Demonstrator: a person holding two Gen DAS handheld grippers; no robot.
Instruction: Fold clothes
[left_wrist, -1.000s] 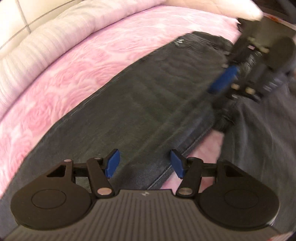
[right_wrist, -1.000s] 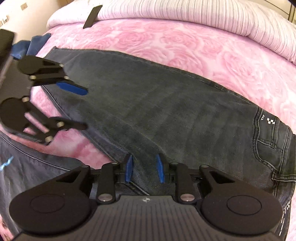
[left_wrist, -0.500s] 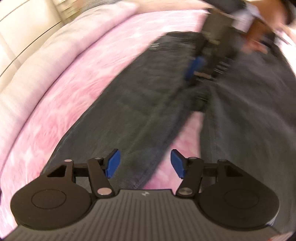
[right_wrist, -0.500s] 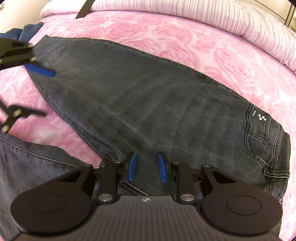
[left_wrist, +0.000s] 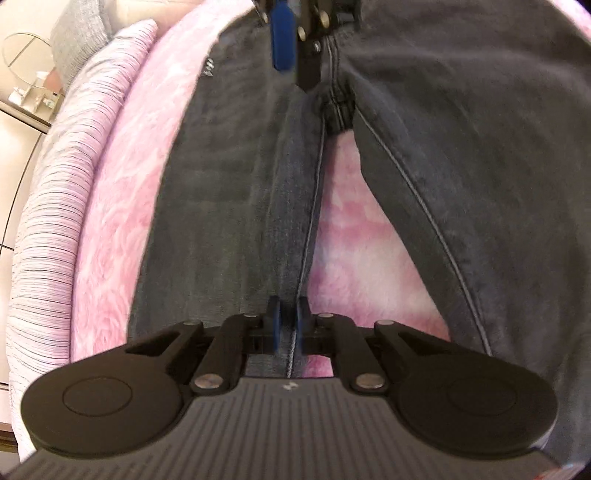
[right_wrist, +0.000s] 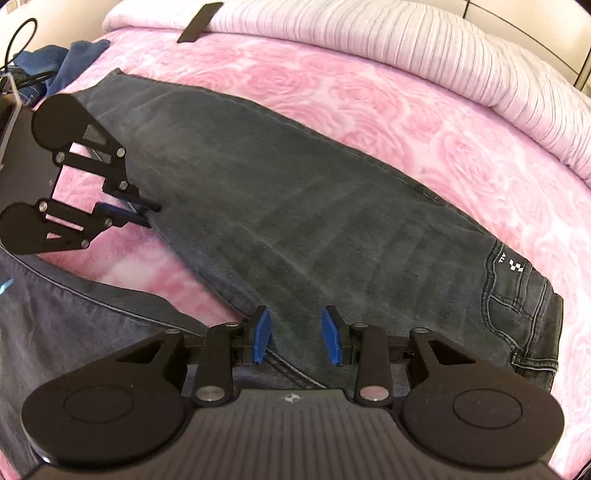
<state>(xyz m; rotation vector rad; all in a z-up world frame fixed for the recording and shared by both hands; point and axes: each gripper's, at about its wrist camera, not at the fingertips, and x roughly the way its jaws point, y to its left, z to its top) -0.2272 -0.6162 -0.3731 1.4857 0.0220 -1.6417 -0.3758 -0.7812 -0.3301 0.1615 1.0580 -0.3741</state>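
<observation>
My left gripper (left_wrist: 287, 322) has its fingers pinching the inner seam of one leg of the dark jeans (right_wrist: 295, 221), which lie spread on the pink blanket (right_wrist: 388, 96) of the bed. My right gripper (right_wrist: 295, 336) hovers near the crotch, fingers spread apart.

Left gripper (left_wrist: 287, 326) at lower centre of frame, blue pads nearly together, clamped on the inseam edge of the left-hand leg of the dark grey jeans (left_wrist: 236, 206). Both legs spread apart from the crotch at upper centre, exposing pink rose-patterned blanket (left_wrist: 354, 236) between them. Right gripper (left_wrist: 295, 40) at top centre, over the crotch area, blurred. Striped pink pillow (left_wrist: 48, 206) along the left edge.
</observation>
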